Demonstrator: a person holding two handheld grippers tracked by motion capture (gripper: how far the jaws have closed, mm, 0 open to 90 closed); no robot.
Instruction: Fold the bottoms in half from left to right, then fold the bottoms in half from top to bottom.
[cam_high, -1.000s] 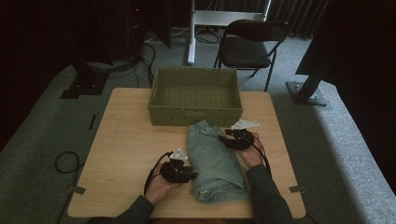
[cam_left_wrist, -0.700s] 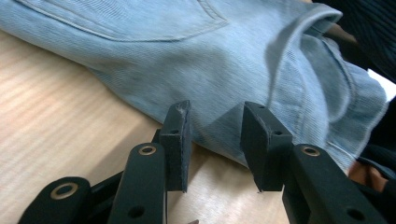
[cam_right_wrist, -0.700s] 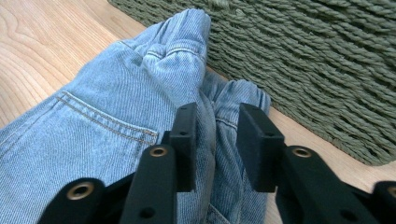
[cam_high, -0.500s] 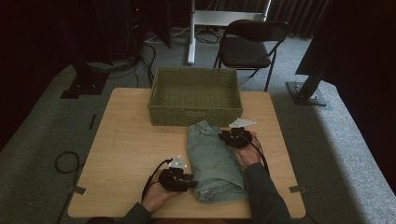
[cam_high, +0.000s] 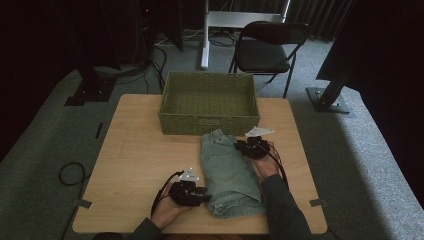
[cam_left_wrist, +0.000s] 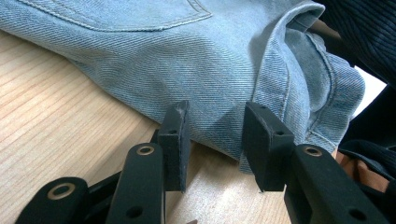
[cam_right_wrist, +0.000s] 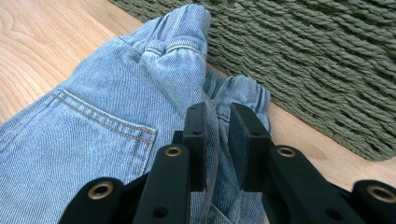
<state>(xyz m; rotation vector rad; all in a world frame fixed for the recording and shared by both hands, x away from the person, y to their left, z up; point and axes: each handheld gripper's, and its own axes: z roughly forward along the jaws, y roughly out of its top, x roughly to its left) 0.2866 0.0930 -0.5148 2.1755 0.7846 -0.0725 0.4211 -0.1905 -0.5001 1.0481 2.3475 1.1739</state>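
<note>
Your jeans (cam_high: 231, 172) lie folded on the table (cam_high: 135, 150), just in front of the basket (cam_high: 209, 102), waistband end nearly touching its front wall, hem end toward you.

Your right gripper (cam_high: 246, 148) sits at the jeans' basket-side corner, R edge. In the right gripper view the jaws have just been closing and now stand narrow, a bunched fold of denim (cam_right_wrist: 212, 126) pinched between the pads. The basket's green weave (cam_right_wrist: 327, 70) runs just beyond that fold, w/ a strip of bare wood between them. Back pocket stitching (cam_right_wrist: 107, 123) shows to the left of the jaws in that view.

Your left gripper (cam_high: 204, 192) is at the jeans' far-from-basket end, L edge, low on the table. In the left gripper view the jaws stand about half open, and the denim edge (cam_left_wrist: 215, 135) lies right at the pad tips. The pads don't press it; whether the tips touch the cloth I can't tell. Rolled hem (cam_left_wrist: 322, 79) curls up to the right of those jaws, beside your dark sleeve (cam_left_wrist: 364, 28).

Both your hands rest on the table, one each side of the jeans. Behind the basket, off the table, stands a black chair (cam_high: 267, 47).
</note>
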